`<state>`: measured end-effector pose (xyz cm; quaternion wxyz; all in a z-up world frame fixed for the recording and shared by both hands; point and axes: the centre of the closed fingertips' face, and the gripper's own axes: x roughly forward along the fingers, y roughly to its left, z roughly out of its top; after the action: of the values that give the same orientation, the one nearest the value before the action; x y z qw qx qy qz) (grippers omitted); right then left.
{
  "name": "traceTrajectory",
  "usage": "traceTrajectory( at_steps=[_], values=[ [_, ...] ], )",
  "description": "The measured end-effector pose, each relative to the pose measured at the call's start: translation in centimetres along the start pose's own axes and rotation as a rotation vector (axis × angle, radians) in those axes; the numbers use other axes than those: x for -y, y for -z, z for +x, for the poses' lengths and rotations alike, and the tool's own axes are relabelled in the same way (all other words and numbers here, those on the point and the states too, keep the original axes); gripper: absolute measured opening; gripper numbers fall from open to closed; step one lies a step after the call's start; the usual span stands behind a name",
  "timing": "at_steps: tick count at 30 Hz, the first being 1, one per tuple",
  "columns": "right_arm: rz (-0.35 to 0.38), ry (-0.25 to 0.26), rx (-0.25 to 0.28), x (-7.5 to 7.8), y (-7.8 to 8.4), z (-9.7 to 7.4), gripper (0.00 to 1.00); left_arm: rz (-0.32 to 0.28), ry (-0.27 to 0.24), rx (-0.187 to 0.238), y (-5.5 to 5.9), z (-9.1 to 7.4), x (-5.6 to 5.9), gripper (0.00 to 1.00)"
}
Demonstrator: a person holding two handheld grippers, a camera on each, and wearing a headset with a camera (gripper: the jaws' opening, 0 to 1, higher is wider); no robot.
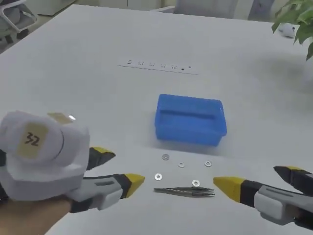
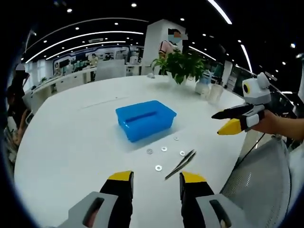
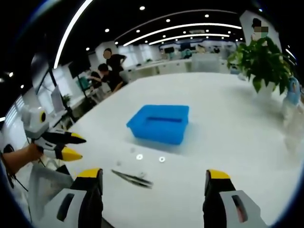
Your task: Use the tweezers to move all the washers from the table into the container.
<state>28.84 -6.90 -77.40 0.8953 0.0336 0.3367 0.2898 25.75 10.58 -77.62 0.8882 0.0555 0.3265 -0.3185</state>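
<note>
A blue container [image 1: 190,120] stands mid-table. In front of it several small washers [image 1: 181,164] lie scattered on the white table. Metal tweezers [image 1: 185,191] lie flat just below them. My left gripper [image 1: 120,167] hovers open to the left of the tweezers, holding nothing. My right gripper [image 1: 253,177] hovers open to their right, also holding nothing. In the left gripper view the tweezers [image 2: 180,164] and washers [image 2: 158,167] lie just beyond my open jaws, the container [image 2: 145,118] farther off. In the right gripper view the tweezers [image 3: 133,178] lie ahead, left of centre, near the container [image 3: 160,122].
A flush socket strip [image 1: 159,66] runs across the table behind the container. A potted plant [image 1: 298,22] stands at the far right corner. Office chairs [image 1: 14,19] sit beyond the far left edge. People stand in the background [image 3: 111,64].
</note>
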Motion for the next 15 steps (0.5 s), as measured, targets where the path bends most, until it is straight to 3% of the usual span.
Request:
traceTrajectory(
  at_steps=[4, 7, 11, 15],
  values=[
    [0.004, -0.009, -0.02, -0.1, 0.3, 0.4, 0.86, 0.087, 0.072, -0.068, 0.9, 1.7, 0.6, 0.25],
    [-0.001, -0.022, -0.029, -0.5, 0.4, 0.7, 0.85, 0.144, 0.094, -0.103, 1.7, 2.9, 0.5, 0.17],
    [-0.013, -0.039, -0.049, -1.2, 0.8, 1.3, 0.85, 0.192, 0.164, -0.169, 3.1, 4.8, 1.0, 0.15],
    [-0.027, -0.043, -0.06, -1.5, 1.0, 1.6, 0.84, 0.257, 0.201, -0.198, 3.9, 6.1, 1.5, 0.1]
  ],
)
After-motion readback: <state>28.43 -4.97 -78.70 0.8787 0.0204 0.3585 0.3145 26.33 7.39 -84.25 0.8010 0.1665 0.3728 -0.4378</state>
